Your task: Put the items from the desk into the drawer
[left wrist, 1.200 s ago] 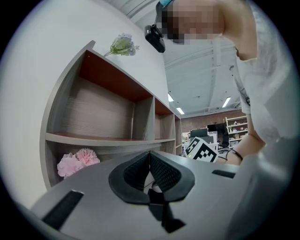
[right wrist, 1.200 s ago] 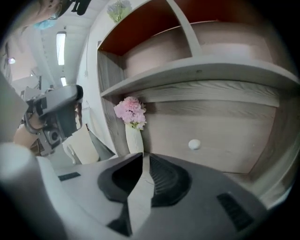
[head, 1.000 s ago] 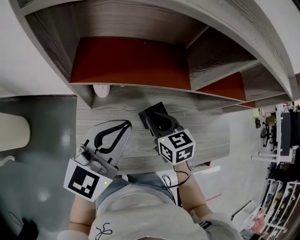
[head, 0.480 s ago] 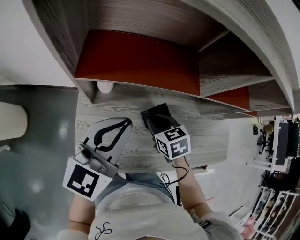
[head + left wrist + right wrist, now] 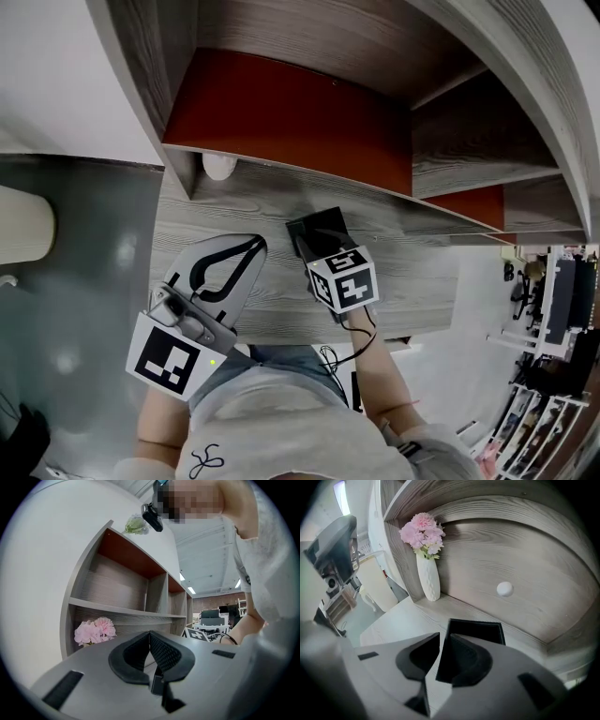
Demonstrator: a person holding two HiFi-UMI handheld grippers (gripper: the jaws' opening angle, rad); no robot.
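L gripper [image 5: 251,244] hangs low over desk [image 5: 412,272] front, jaws pressed together, empty, tips aimed at the shelving. R gripper [image 5: 317,244] angles down, jaws a narrow slit apart. Flat black item [image 5: 476,629] lies just beyond and under its R jaw, long axis running roughly along the jaws.

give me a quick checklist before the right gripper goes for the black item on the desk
1. Right gripper fingers apart: ok, a narrow gap.
2. Black item between them: not ok, it lies just ahead on the desk.
3. Left gripper shut, empty: ok.
4. Vase out of the way: ok, off to the left.
5. Drawer open: cannot tell, only a white knob on the wood panel shows.
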